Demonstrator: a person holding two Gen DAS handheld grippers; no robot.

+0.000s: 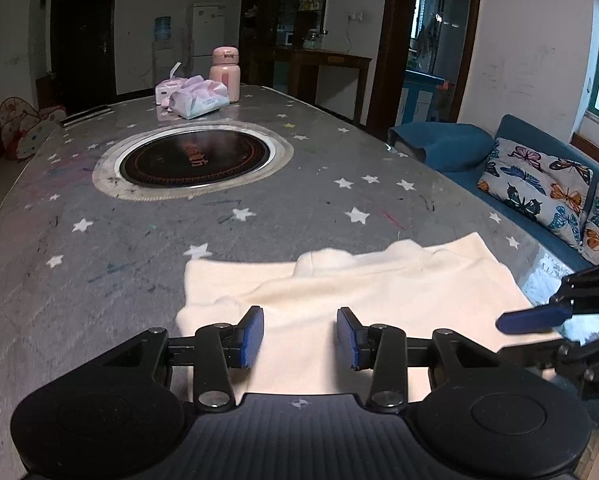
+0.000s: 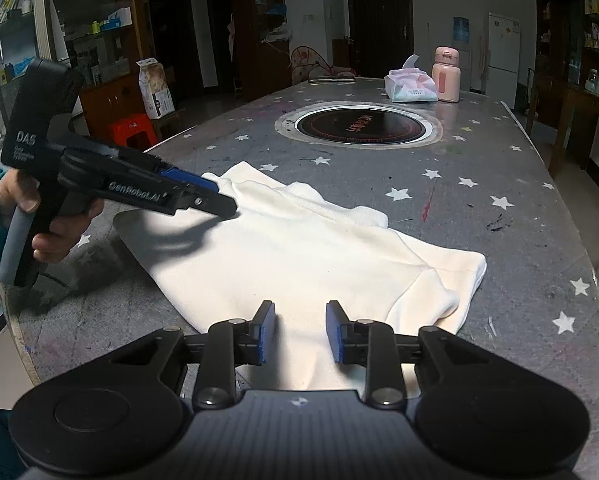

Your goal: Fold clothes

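Observation:
A cream-white garment point(image 1: 379, 292) point(image 2: 299, 248) lies partly folded and flat on the grey star-patterned table point(image 1: 139, 248) point(image 2: 499, 168), close to its near edge. My left gripper point(image 1: 301, 336) hovers over one end of it, blue pads apart, with only flat cloth showing between them. In the right wrist view a hand holds that left gripper point(image 2: 223, 200) just above the garment's far-left corner, and its shadow falls on the cloth. My right gripper point(image 2: 301, 332) stands open over the opposite end, nothing pinched. In the left wrist view the right gripper point(image 1: 531, 330) shows at the garment's right corner.
A round black hotplate point(image 1: 193, 158) point(image 2: 359, 124) is set into the table's middle. A pink bottle point(image 1: 225, 74) point(image 2: 445, 76) and tissue packs point(image 1: 197, 98) point(image 2: 411, 86) stand at the far end. A blue sofa with butterfly cushions point(image 1: 535, 184) runs along one side, and a red stool point(image 2: 133, 130) stands on the other.

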